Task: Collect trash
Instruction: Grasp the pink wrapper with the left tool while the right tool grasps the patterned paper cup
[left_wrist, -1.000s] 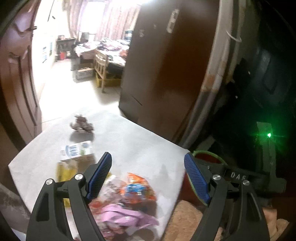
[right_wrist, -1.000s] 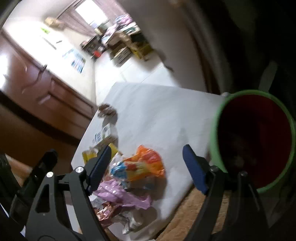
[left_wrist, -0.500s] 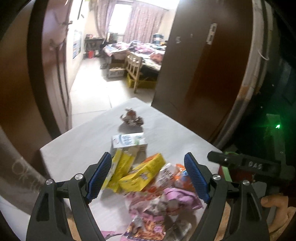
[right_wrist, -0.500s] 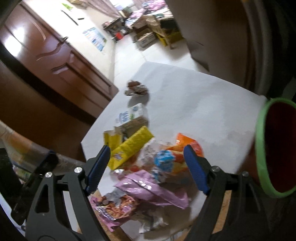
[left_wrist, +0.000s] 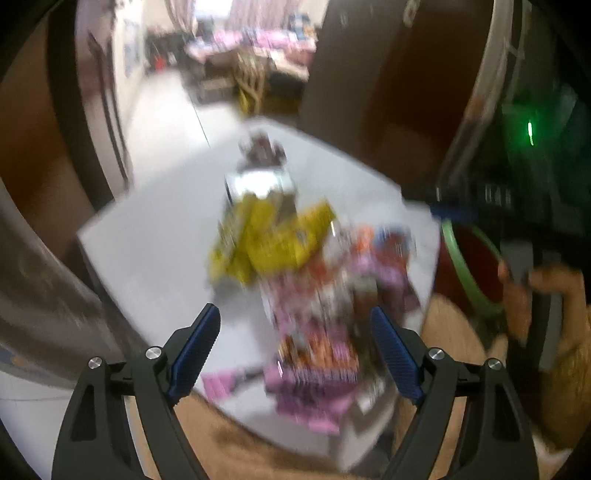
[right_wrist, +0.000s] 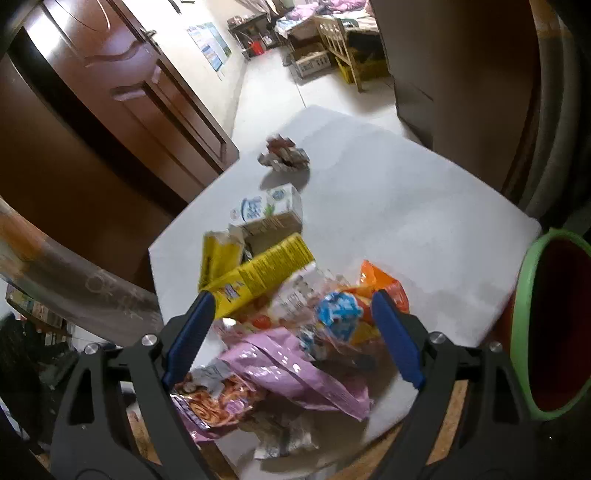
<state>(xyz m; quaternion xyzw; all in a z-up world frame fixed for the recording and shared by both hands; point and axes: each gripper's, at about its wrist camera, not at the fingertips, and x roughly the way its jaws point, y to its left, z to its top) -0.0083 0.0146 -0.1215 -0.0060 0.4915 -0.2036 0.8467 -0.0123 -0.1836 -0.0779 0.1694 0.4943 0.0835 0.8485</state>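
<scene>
Trash: heap of wrappers (right_wrist: 280, 332) low in the centre of the right wrist frame, on a white tabletop (right_wrist: 399, 206)
Wrapper colours: glossy pink packet (right_wrist: 295, 365) in front, orange packet (right_wrist: 384, 291) to its right, a packet printed with noodles (right_wrist: 214, 402) at lower left, clear film with blue print in the middle
Boxes: yellow carton (right_wrist: 262, 277) lying tilted above the pink packet, a smaller yellow pack (right_wrist: 219, 258) to its left, a white and blue carton (right_wrist: 267, 208) above them
Stray piece: crumpled brown and silver wrapper (right_wrist: 284, 155) alone toward the upper centre, apart from the heap
Bin: green-rimmed bin (right_wrist: 524, 332) with a dark red inside, at the right edge, just beside the tabletop's corner
Right gripper (right_wrist: 288, 332): jaws opening, blue pads either side of the heap in the picture, pressing on nothing
Left gripper (left_wrist: 295, 345): jaws opening, nothing clamped, the pink and orange wrappers seen between the pads
Hand (left_wrist: 546, 295): at the right edge of the left wrist frame, gripping a dark handle
Hard to make out: the left wrist frame is badly motion-blurred; wrappers there are smears of yellow, pink and orange, no print readable
Cut off: the bin's right side leaves the frame; its contents are too dark to tell
Hidden: the heap's lower edge lies behind the right gripper's arms
</scene>
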